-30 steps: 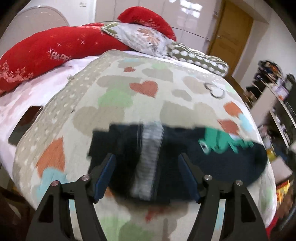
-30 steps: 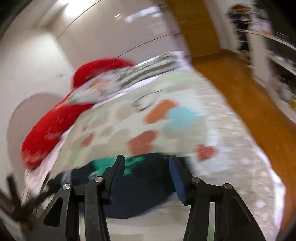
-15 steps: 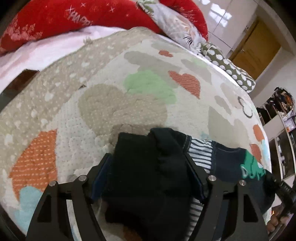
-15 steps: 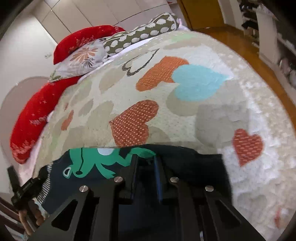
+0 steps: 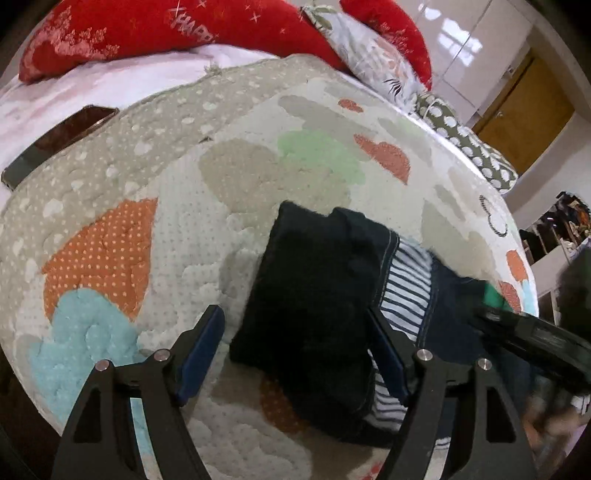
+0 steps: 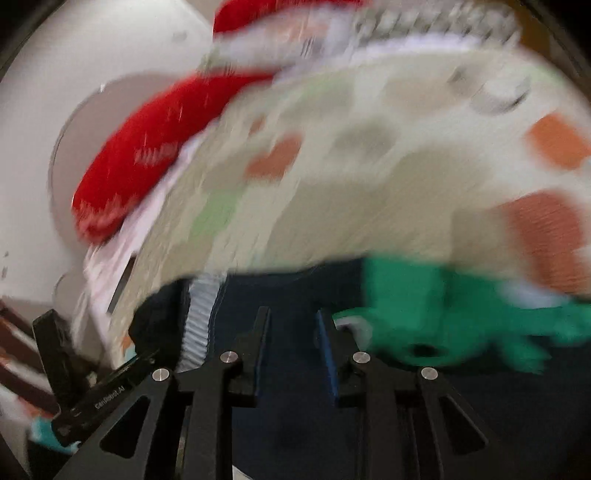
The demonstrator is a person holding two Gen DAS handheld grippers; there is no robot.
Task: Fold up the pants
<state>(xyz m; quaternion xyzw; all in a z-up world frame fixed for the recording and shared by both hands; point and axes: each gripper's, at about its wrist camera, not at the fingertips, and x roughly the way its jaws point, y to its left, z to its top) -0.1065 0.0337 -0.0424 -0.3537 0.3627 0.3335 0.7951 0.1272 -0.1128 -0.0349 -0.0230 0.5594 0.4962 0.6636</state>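
The dark navy pants (image 5: 317, 295) lie on the heart-patterned bedspread (image 5: 184, 206), one end folded over so a striped lining (image 5: 406, 284) shows. My left gripper (image 5: 295, 350) is open, its blue pads either side of the folded end. In the blurred right wrist view the pants (image 6: 295, 295) show a green print (image 6: 443, 314). My right gripper (image 6: 291, 343) hovers over the dark cloth with jaws a little apart and nothing between them. The left gripper (image 6: 92, 398) shows at lower left there.
Red pillows (image 5: 166, 33) and patterned pillows (image 5: 369, 55) lie at the head of the bed. A dark phone (image 5: 55, 144) rests on the pink sheet at left. A wooden door (image 5: 524, 110) and shelves (image 5: 554, 236) stand at the right.
The left gripper has pulled back a little from the folded end. The right gripper, shut on the cloth half a second ago, has let go and swings left, blurring its view.
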